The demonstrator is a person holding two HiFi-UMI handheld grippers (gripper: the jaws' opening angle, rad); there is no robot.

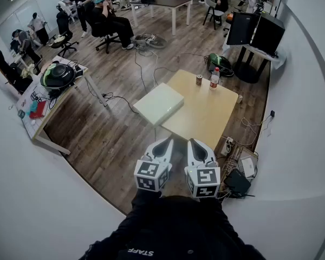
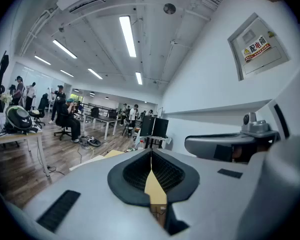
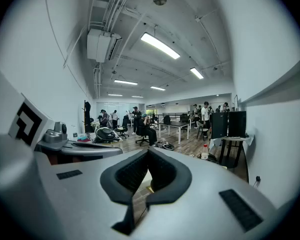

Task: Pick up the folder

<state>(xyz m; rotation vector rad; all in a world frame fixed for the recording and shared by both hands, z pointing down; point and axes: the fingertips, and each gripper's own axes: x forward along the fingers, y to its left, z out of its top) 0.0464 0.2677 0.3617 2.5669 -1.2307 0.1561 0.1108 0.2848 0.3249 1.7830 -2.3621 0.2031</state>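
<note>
We count one folder (image 1: 158,103), one can (image 1: 199,79), one bottle (image 1: 214,78) and one table (image 1: 206,118). The folder's long axis runs lower-left to upper-right. Left gripper (image 1: 167,141) and right gripper (image 1: 192,141): jaws pressed together.

1. Left gripper (image 1: 167,141): smooth pale grey shell narrowing to a tip, with small black slots on its upper faces.
2. Right gripper (image 1: 193,142): the same grey shell and slots.
3. Pads (image 2: 162,173): black, finely ribbed, with a thick dark rim.
4. Cubes (image 1: 150,175): white, with black square markers.
5. Top (image 1: 173,226): black, long-sleeved, lettered "STAFF" in white.
</note>
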